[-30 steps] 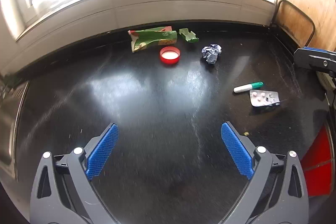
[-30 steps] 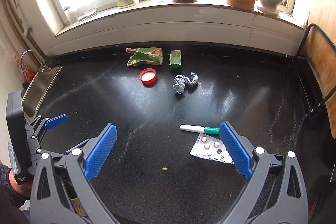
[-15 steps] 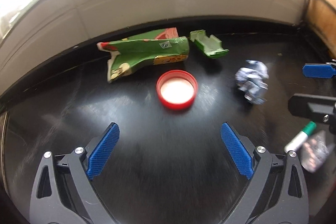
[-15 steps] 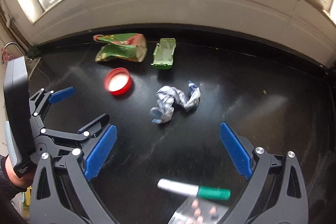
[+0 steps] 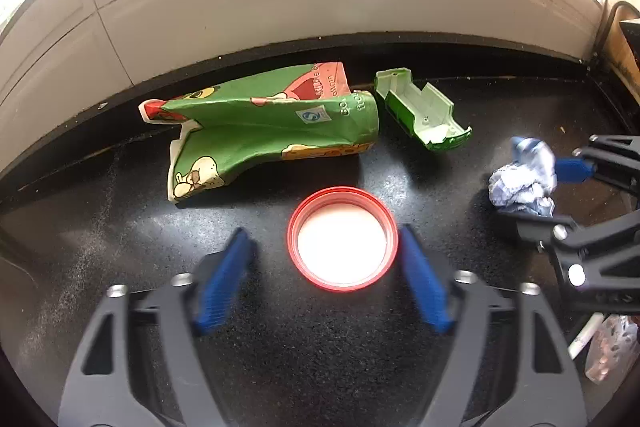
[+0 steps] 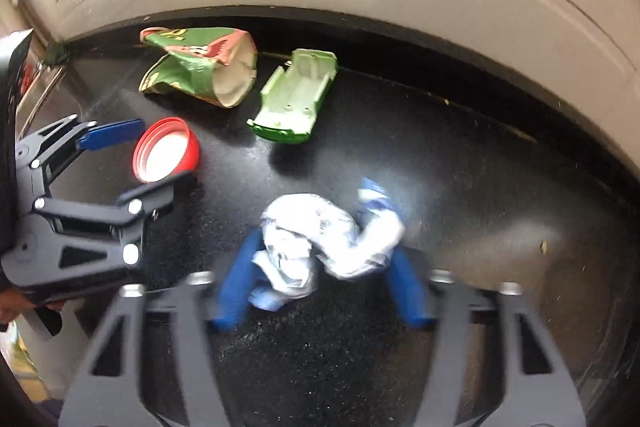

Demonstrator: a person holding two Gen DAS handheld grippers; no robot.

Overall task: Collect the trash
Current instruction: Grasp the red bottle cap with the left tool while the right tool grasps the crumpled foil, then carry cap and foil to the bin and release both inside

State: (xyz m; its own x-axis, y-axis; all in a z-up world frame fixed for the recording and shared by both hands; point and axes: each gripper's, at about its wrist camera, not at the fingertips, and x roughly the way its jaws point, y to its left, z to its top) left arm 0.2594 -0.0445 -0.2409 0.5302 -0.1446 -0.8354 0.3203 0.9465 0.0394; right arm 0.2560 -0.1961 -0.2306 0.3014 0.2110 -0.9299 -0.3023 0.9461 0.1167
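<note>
A red jar lid point(image 5: 343, 238) lies open side up on the black counter point(image 5: 120, 247), between the blue pads of my left gripper point(image 5: 322, 233). Those jaws are closing: the right pad point(image 5: 420, 279) is at the lid's rim, while the left pad is still a gap away. In the right wrist view the lid point(image 6: 166, 151) sits inside that left gripper point(image 6: 164, 153). A crumpled white and blue paper point(image 6: 324, 243) lies between the closing jaws of my right gripper point(image 6: 324, 247), and both pads touch its sides. The left wrist view also shows the paper point(image 5: 520, 183) in the right gripper point(image 5: 538, 195).
A flattened green carton point(image 5: 272, 123) and a green plastic toy car shell point(image 5: 424, 115) lie by the tiled back wall. A pen point(image 5: 586, 339) and a blister pack point(image 5: 612, 351) lie at the lower right. A sink edge point(image 6: 40, 95) is at far left.
Both grippers came down and forward to the counter. The left one's jaws narrowed around the red lid. The right one's jaws closed in on the crumpled paper.
</note>
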